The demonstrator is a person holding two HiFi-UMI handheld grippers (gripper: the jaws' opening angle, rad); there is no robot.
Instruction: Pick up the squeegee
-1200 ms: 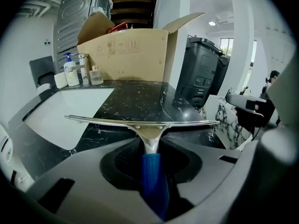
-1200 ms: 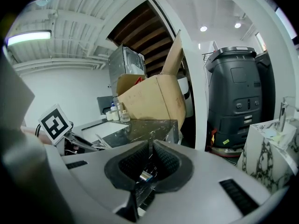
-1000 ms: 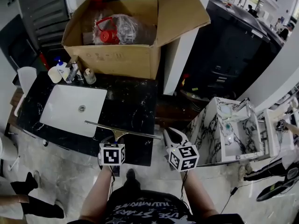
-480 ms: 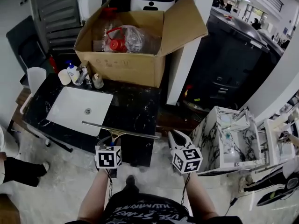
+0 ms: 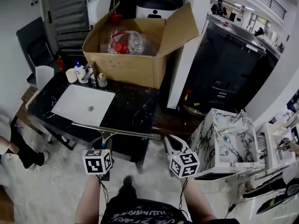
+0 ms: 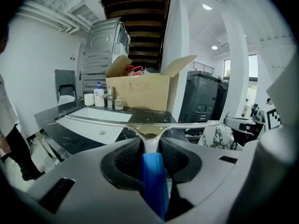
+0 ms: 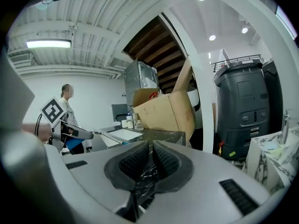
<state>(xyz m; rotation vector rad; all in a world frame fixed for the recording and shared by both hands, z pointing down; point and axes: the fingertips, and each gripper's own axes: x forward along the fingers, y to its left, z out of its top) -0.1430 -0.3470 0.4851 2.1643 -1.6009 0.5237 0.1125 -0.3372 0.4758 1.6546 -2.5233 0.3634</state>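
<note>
The squeegee [image 5: 113,131] has a long metal blade and a blue handle. It hangs level in the air off the front edge of the black counter [image 5: 133,106]. My left gripper [image 5: 103,144] is shut on the blue handle, and in the left gripper view the squeegee [image 6: 148,125] stretches crosswise just past the left gripper [image 6: 150,148]. My right gripper [image 5: 169,143] hovers to the right of the blade's end, shut, with nothing in it. The right gripper view shows the right gripper [image 7: 150,157] with its pads close together, and the squeegee [image 7: 106,136] out to its left.
A white sink basin [image 5: 84,105] is set in the counter. Bottles [image 5: 88,73] and a white cup [image 5: 44,74] stand behind it. An open cardboard box [image 5: 135,55] sits at the back. A marble-patterned vanity [image 5: 219,141] stands on the right, a dark cabinet [image 5: 224,64] beyond. A person's legs [image 5: 18,153] are at the left.
My left gripper has lifted the squeegee and drawn it back off the counter's front edge, toward the left. The right gripper has risen and drawn back with it.
</note>
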